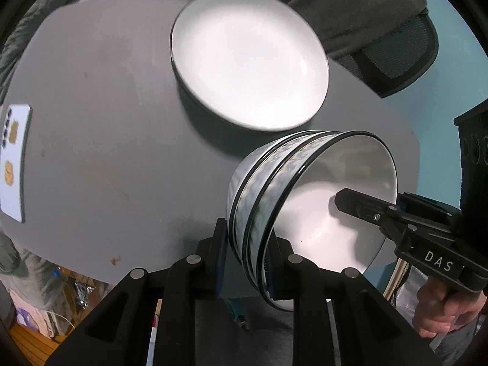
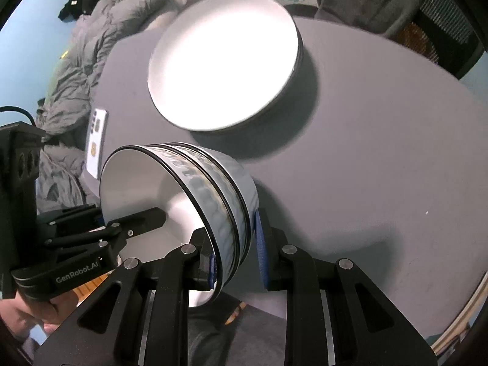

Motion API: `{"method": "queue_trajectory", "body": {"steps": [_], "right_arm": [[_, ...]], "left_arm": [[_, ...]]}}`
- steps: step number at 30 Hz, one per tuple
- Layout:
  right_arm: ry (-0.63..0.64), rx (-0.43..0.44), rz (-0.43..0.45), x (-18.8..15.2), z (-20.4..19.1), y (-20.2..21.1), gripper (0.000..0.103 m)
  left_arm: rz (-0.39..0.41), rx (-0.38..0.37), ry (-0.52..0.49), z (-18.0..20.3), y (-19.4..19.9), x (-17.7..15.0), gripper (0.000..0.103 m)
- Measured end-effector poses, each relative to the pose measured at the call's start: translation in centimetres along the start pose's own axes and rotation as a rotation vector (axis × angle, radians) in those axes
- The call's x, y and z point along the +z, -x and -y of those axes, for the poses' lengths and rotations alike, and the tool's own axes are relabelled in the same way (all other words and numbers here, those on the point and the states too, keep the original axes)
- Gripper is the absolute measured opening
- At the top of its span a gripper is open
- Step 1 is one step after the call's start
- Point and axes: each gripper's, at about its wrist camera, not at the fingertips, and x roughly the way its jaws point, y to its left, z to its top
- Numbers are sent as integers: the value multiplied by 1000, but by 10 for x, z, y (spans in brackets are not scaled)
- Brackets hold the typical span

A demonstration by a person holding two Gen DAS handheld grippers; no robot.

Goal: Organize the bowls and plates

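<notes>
You held a nested stack of bowls (image 1: 305, 201) (image 2: 189, 201) tipped on its side above the near edge of the grey table (image 1: 106, 122) (image 2: 366, 152), with both grippers on it. 3 dark rims showed along the patterned walls, so the stack looked like 3 bowls, though the blur left that uncertain. Your left gripper (image 1: 247, 259) was closed partway on the stack's rim, 1 finger outside the wall and 1 inside the mouth. Your right gripper (image 2: 235, 253) gripped the rim in the same manner from the opposite side, 1 finger inside the bowl and the blue-padded finger (image 2: 261, 244) against the outer wall. The stack's mouth faced your right in the left wrist view. Beyond it, a white plate (image 1: 250, 61) (image 2: 222, 64) with a dark rim lay flat on the table, well apart from the bowls. A phone (image 1: 13, 164) (image 2: 97, 143) lay near the table's left edge.
</notes>
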Motion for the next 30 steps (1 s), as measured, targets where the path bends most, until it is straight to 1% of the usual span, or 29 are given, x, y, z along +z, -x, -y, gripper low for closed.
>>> {"method": "queue_trajectory", "body": {"steps": [6, 13, 18, 21, 27, 30], "right_arm": [[7, 7, 41, 17, -7, 17, 22], [15, 10, 77, 48, -11, 26, 21], [13, 5, 85, 79, -4, 19, 21], [8, 6, 79, 97, 2, 11, 21], [-2, 6, 58, 119, 9, 1, 22], [3, -3, 48, 127, 9, -1, 22]], "left_arm": [[28, 19, -29, 8, 17, 24, 20], [60, 38, -41, 15, 26, 64, 20], [53, 79, -39, 17, 11, 96, 20], [44, 88, -30, 11, 6, 108, 20], [18, 91, 2, 3, -4, 115, 20], [12, 98, -7, 4, -5, 123, 21]]}}
